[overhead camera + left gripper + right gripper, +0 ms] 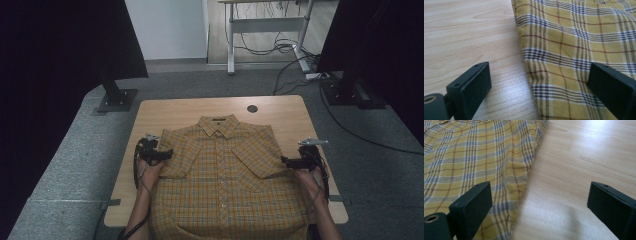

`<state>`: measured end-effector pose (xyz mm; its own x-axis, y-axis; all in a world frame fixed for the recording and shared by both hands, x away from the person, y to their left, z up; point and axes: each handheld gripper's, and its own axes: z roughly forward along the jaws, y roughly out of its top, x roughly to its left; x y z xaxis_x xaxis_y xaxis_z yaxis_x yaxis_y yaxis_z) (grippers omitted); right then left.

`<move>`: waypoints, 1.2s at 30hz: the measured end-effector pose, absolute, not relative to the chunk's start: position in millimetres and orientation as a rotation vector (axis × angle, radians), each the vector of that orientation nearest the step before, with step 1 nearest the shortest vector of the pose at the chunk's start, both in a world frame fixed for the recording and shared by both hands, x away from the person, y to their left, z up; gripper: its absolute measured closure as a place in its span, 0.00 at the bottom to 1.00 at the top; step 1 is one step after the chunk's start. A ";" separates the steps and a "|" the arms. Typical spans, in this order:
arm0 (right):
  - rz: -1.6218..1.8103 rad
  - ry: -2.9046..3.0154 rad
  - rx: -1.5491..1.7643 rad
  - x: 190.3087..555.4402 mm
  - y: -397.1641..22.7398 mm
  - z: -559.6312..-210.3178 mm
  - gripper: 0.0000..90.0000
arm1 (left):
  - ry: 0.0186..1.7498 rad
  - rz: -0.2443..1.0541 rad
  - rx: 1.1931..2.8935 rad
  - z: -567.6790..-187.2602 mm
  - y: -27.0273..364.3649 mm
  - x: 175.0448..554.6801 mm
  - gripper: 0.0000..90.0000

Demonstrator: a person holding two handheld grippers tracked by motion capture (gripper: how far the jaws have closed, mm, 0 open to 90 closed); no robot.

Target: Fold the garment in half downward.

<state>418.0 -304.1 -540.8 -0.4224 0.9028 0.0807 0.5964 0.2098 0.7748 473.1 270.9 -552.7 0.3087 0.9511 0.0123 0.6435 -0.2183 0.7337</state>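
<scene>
A yellow plaid button-up shirt (222, 170) lies face up on the wooden table (180, 107), both short sleeves folded in over the chest, its hem hanging over the near edge. My left gripper (167, 154) is open at the shirt's left side; its jaws straddle the fabric edge (529, 62), one over bare wood, one over cloth. At the right side my right gripper (285, 161) is open too, straddling the shirt's edge (524, 185) the same way. Neither holds anything.
A round cable hole (252, 108) sits in the table's far right part. Black panels on stands (116, 97) flank the table on grey carpet. Another desk frame (265, 30) with cables stands farther back.
</scene>
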 end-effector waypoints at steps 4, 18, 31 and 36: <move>1.075 2.114 1.388 425.1 -300.5 -541.6 0.07 | 1.411 0.630 1.952 -552.7 271.0 472.8 0.06; 1.079 2.176 1.322 456.9 -280.9 -546.4 0.10 | 1.412 0.630 1.951 -552.7 271.1 472.1 0.06; 1.053 2.223 1.272 476.8 -267.8 -555.6 0.13 | 1.393 0.611 1.964 -553.0 270.5 472.4 0.02; 1.046 2.230 1.257 481.0 -263.6 -557.7 0.13 | 1.393 0.612 1.965 -552.9 270.4 472.3 0.03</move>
<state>481.0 -263.6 -557.7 -0.5313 0.8464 0.0356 0.5686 0.3252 0.7556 472.3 270.4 -552.9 0.3287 0.9444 0.0068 0.6439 -0.2293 0.7299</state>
